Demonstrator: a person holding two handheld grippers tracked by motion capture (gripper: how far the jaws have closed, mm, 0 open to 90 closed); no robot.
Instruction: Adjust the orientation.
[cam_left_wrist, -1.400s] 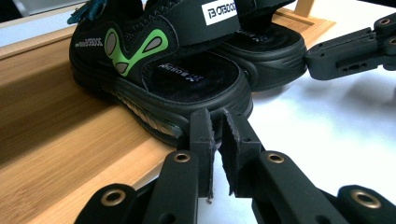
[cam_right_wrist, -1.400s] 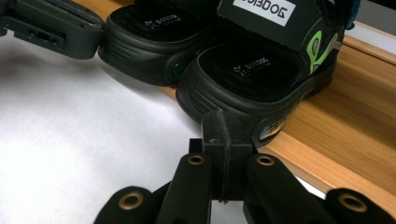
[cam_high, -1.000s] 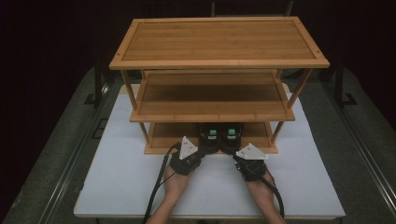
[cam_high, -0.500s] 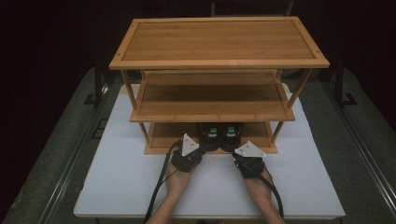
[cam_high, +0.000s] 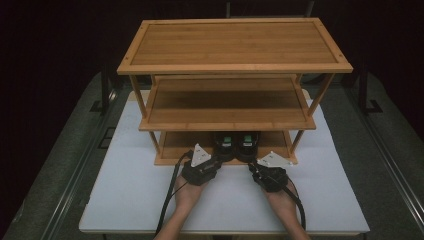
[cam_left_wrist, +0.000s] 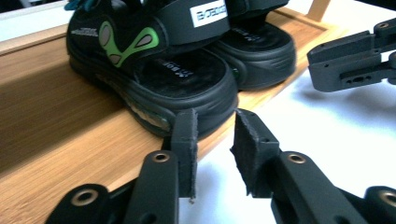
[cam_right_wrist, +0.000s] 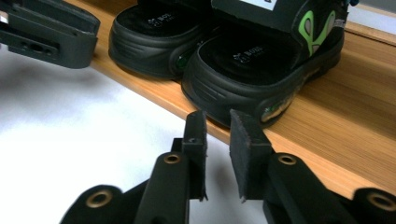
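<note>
Low in the frame, the pair of black sandals (cam_high: 237, 145) sits on the bamboo rack's (cam_high: 235, 67) bottom shelf, ungrasped, while left gripper (cam_left_wrist: 215, 140) and right gripper (cam_right_wrist: 217, 135) wait before them, jaws slightly parted and empty.

A wooden rack (cam_high: 235, 67) with three shelves stands on a white table (cam_high: 125, 195). Two black sandals with green spots sit side by side on the bottom shelf. One sandal (cam_left_wrist: 154, 70) is just past the left tongs (cam_left_wrist: 215, 140). The other sandal (cam_right_wrist: 261, 70) is just past the right tongs (cam_right_wrist: 217, 135).
</note>
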